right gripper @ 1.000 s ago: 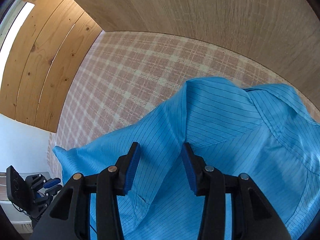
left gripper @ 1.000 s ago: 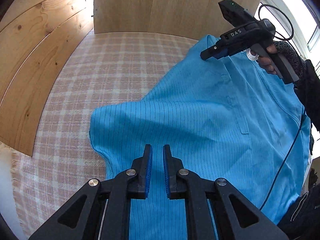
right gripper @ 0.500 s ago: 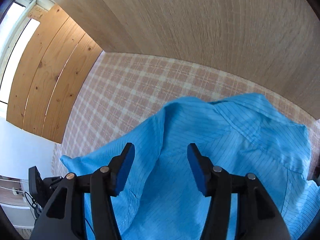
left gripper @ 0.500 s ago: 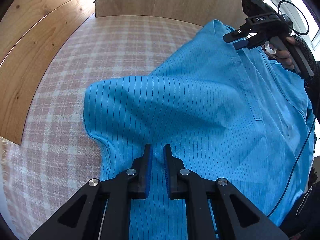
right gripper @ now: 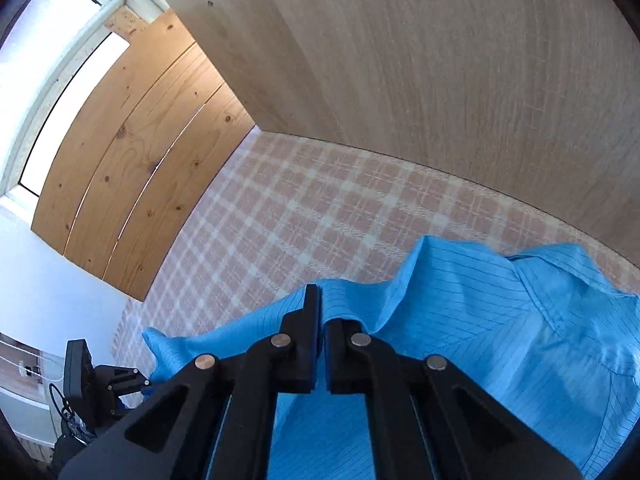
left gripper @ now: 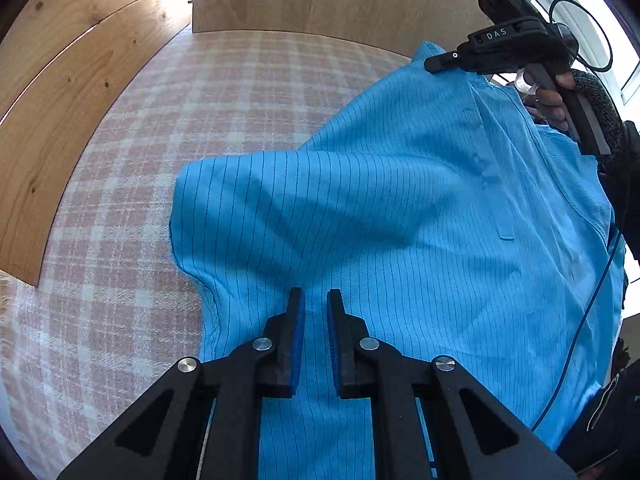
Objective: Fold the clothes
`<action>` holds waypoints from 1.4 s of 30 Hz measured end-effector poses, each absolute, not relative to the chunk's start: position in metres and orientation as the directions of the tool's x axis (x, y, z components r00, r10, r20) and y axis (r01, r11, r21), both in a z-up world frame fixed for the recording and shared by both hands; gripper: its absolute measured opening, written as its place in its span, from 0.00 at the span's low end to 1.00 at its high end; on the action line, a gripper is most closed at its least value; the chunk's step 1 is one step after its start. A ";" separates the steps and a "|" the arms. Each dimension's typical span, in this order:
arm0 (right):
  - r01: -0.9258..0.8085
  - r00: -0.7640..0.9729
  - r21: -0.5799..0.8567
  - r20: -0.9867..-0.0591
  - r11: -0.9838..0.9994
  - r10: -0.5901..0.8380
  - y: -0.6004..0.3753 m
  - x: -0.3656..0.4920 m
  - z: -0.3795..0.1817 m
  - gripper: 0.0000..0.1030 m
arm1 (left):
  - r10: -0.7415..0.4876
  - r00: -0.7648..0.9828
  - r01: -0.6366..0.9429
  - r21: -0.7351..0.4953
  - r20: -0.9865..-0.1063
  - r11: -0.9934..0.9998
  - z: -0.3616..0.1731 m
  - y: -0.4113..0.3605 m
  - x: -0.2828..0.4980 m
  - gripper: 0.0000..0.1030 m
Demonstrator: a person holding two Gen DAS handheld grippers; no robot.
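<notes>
Blue pin-striped cloth shirt [left gripper: 400, 220] lies spread and rumpled on the pink checked blanket [left gripper: 160, 128], not folded small, its shoulder pinched in the right gripper [right gripper: 322, 320], left gripper [left gripper: 316, 312] slightly apart above the shirt.

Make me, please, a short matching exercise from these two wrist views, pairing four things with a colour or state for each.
Things:
1. right gripper
2. left gripper
3. blue striped shirt
4. checked blanket

States:
A. pink and cream, lying under the garment
B. narrowly open, holding nothing
C. spread out, one edge lifted
D. closed on a fold of cloth

Pairs: 1-D, 2-B, 3-C, 4-A
</notes>
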State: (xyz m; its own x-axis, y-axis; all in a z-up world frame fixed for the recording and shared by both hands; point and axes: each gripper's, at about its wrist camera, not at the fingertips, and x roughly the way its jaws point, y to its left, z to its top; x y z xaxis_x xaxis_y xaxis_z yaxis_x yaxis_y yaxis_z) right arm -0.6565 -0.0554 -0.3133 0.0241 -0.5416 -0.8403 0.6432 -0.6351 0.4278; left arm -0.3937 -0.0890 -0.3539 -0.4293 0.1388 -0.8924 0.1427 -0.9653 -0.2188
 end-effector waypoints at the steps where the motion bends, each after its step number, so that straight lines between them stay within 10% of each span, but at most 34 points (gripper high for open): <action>1: 0.642 0.050 0.430 -0.850 -0.635 -0.525 -0.054 -0.655 -0.320 0.03 | 0.133 -0.421 0.140 -0.210 -0.897 -0.968 -0.354 -0.088 -0.394 0.10; 6: 0.641 0.047 0.391 -0.879 -0.661 -0.475 -0.041 -0.642 -0.330 0.29 | 0.121 -0.480 0.102 -0.192 -0.869 -0.976 -0.326 -0.080 -0.392 0.10; 12: 0.769 -0.222 0.142 -0.855 -0.624 -0.468 -0.043 -0.598 -0.283 0.29 | 0.103 -0.402 0.106 -0.158 -0.910 -0.982 -0.343 -0.086 -0.401 0.13; 20: 0.903 0.029 0.210 -0.900 -0.375 -0.434 -0.105 -0.535 -0.320 0.28 | 0.124 -0.381 0.110 -0.178 -0.916 -0.978 -0.351 -0.089 -0.368 0.17; 42: 0.946 -0.011 0.096 -0.945 -0.309 -0.328 -0.131 -0.504 -0.364 0.28 | 0.072 -0.361 0.433 -0.236 -0.930 -0.870 -0.315 -0.078 -0.119 0.30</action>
State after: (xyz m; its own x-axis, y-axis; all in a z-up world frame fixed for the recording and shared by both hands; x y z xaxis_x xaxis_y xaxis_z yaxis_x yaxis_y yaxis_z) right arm -0.5037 -0.1311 -0.3643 -0.0107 -0.3276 -0.9447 0.9463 -0.3087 0.0963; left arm -0.1194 -0.0781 -0.3149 -0.3613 0.0721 -0.9297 0.4325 -0.8703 -0.2356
